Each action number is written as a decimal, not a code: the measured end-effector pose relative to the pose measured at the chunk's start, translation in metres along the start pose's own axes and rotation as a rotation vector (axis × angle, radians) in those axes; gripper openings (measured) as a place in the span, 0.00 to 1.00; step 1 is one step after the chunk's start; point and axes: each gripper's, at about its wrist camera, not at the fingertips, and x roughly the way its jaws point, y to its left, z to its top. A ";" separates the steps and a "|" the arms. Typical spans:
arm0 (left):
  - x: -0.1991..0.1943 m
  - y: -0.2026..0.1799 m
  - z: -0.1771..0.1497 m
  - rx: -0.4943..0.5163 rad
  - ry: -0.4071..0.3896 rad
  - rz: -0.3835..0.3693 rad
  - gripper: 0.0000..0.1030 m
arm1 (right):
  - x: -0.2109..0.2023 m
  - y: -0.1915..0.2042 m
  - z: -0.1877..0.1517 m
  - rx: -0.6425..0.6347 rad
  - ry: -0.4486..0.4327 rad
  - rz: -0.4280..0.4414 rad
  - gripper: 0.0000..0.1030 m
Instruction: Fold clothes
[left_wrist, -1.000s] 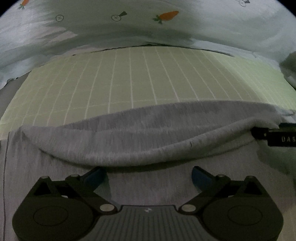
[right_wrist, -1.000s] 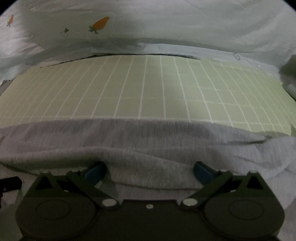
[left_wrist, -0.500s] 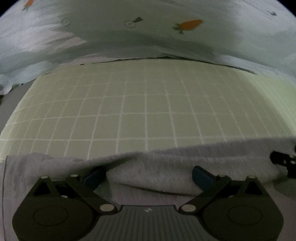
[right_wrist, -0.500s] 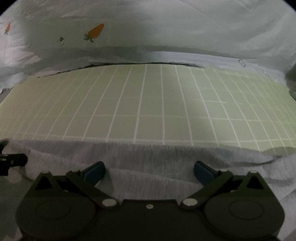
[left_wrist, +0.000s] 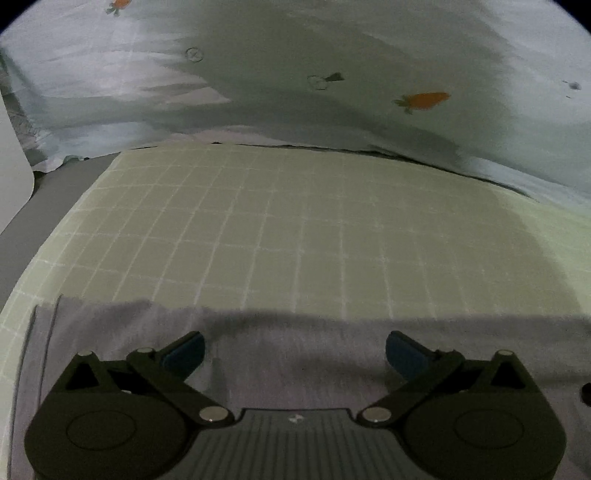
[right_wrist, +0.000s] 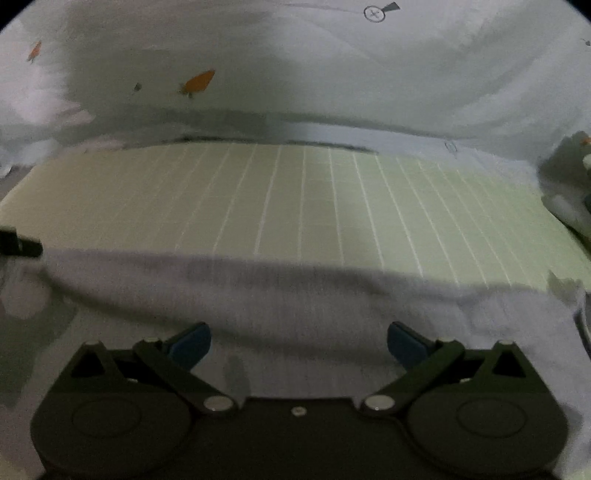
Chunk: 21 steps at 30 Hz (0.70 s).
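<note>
Nearest in each wrist view is the gripper itself. The left gripper (left_wrist: 293, 350) has its jaws spread wide with nothing between the blue pads (left_wrist: 184, 352), and the right gripper (right_wrist: 299, 343) is spread just as wide and holds nothing either. Both hang over the grey garment (left_wrist: 295, 339), which lies flat on the green grid mat (left_wrist: 295, 221) along its near edge.

The left view shows the garment's seamed left edge and, beyond the mat's left side, a grey surface. The right view shows the garment's rumpled right end and the tip of the other gripper at the far left. Behind the mat lies a pale sheet with carrots printed on it (right_wrist: 332, 74).
</note>
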 end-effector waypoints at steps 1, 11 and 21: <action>-0.004 -0.003 -0.005 0.015 0.008 -0.017 1.00 | -0.001 -0.002 -0.006 -0.001 0.013 0.001 1.00; 0.016 -0.057 -0.021 0.162 0.057 -0.091 1.00 | 0.041 -0.025 0.005 0.067 0.008 0.028 1.00; 0.057 -0.066 0.016 0.062 0.030 0.018 1.00 | 0.077 -0.033 0.043 0.051 -0.040 0.050 1.00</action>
